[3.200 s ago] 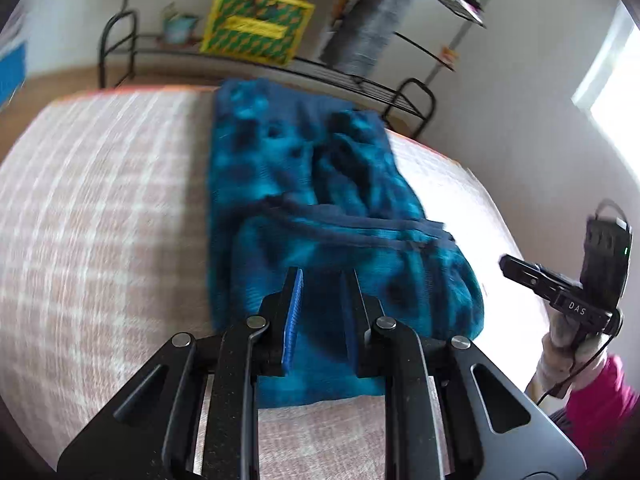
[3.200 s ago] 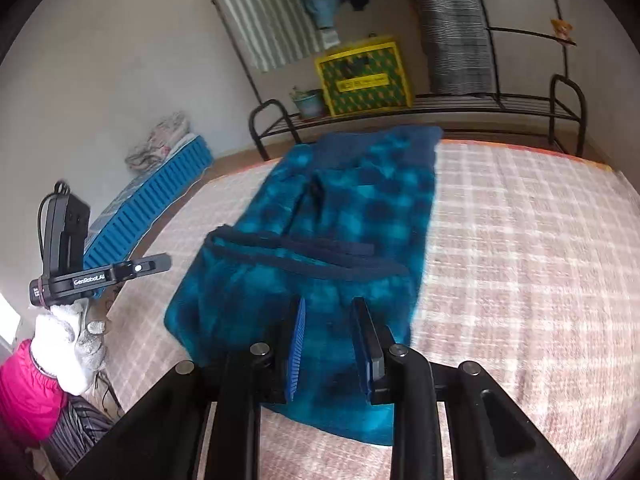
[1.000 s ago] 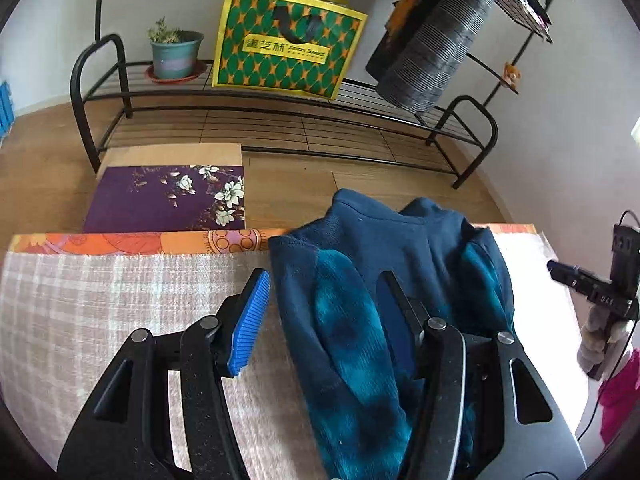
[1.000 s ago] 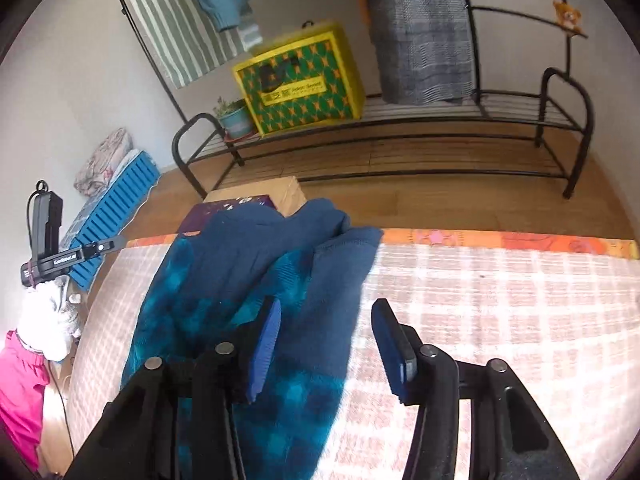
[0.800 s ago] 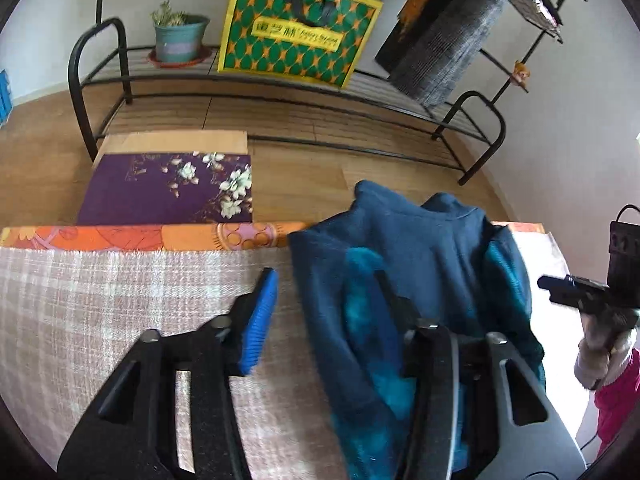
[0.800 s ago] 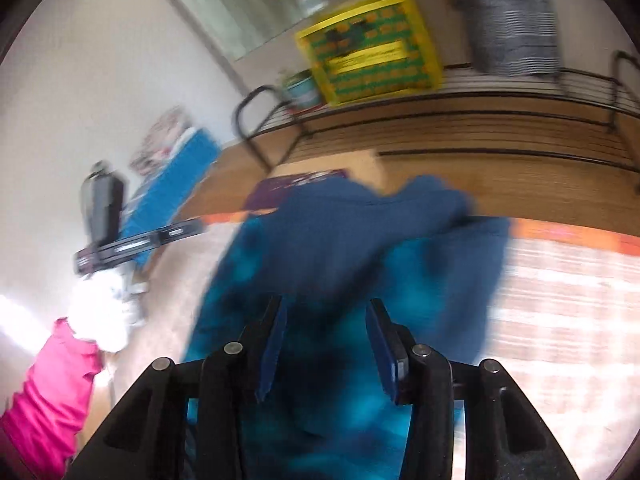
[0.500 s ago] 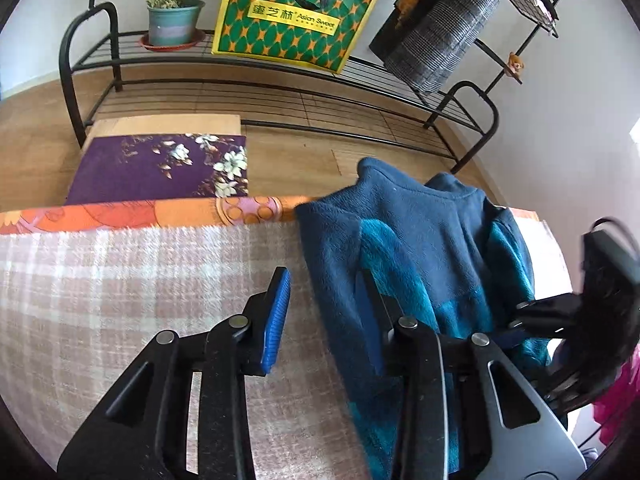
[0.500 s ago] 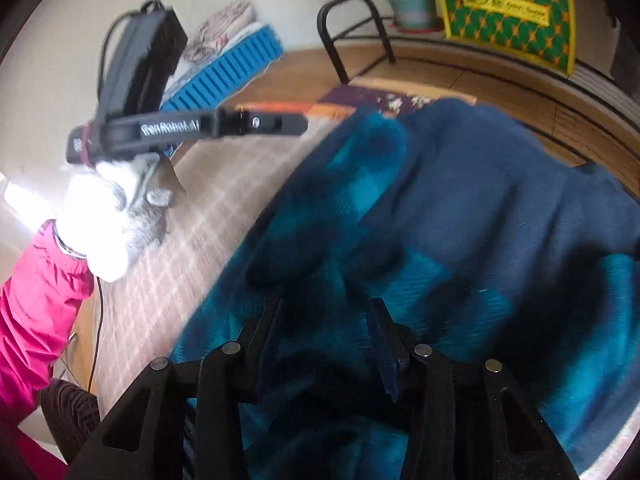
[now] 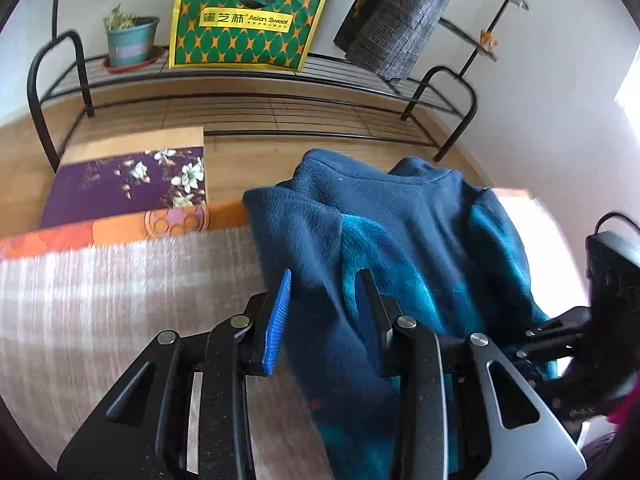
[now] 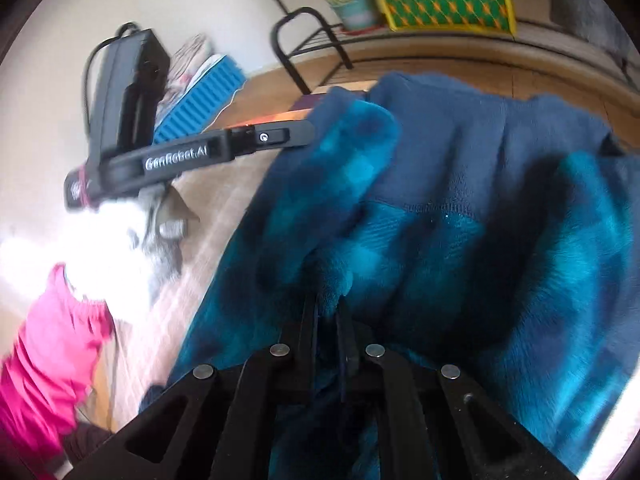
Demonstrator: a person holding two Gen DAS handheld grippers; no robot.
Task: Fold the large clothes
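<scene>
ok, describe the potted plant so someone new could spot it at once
Find the black metal rack along the far wall, beyond the bed. At its left end, beside the green and yellow gift bag, stands the potted plant: a teal pot with a pale band on a red saucer, the only living thing there.

The green-and-yellow bag [image 9: 248, 20] on the rack reads "Asian Sweet" beside Chinese characters. The left gripper's black arm [image 10: 192, 156] reads, apparently, "GenRobot.AI".

The fleece jacket [image 9: 400, 240] lies on the bed cover [image 9: 100, 288]; the rack [image 9: 256, 92] stands at twelve o'clock behind it.
</scene>
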